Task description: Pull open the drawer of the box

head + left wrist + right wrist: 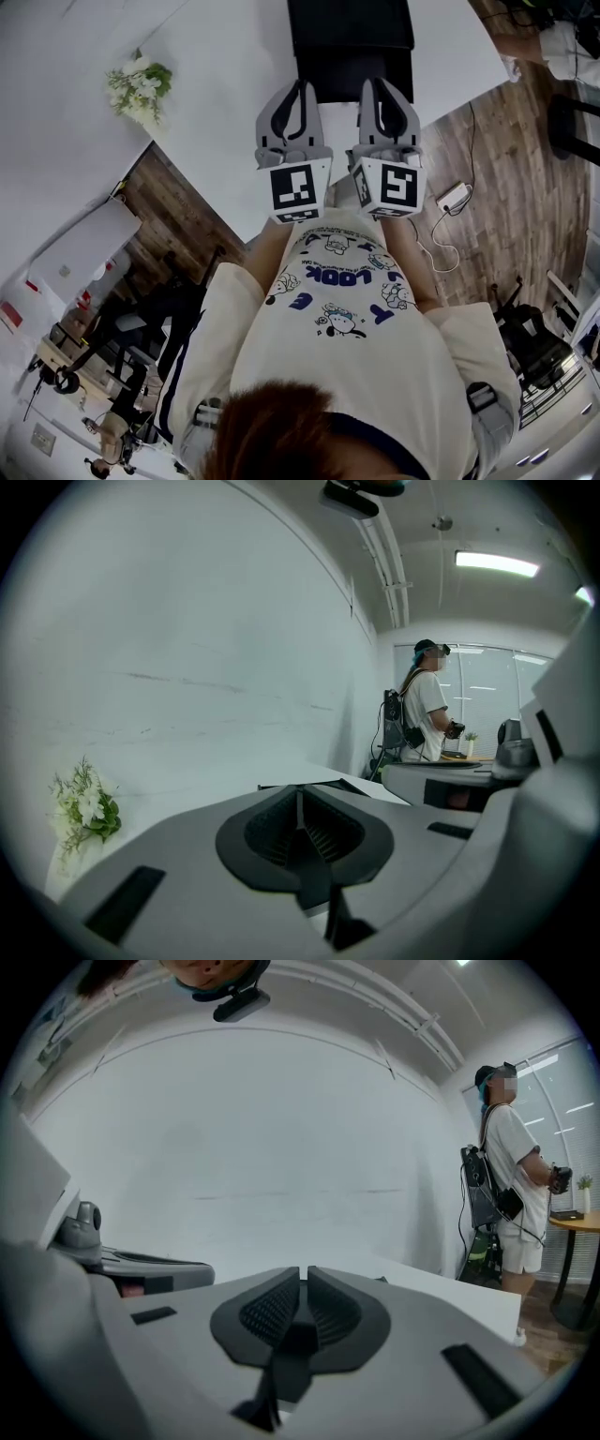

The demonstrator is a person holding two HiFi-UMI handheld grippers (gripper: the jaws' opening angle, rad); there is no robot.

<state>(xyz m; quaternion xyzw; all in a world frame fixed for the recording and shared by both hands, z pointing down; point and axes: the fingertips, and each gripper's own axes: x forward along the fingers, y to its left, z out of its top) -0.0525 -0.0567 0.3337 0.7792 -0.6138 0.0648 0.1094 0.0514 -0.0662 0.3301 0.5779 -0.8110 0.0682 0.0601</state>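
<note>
The black box (350, 37) stands on the white table (216, 112) at the far edge, straight ahead of both grippers; I cannot make out its drawer front. My left gripper (301, 87) and right gripper (373, 84) are held side by side just short of the box, pointing at it. Both are shut with nothing between the pads. In the left gripper view the left gripper (298, 801) has its ribbed pads pressed together, and a thin dark edge of the box (361, 787) shows beyond them. In the right gripper view the right gripper (305, 1279) is likewise shut.
A small bunch of white flowers (139, 89) (86, 813) sits on the table to the left. Another person (422, 714) (511, 1180) stands at a round table far to the right. A power strip with its cable (453, 197) lies on the wooden floor at right.
</note>
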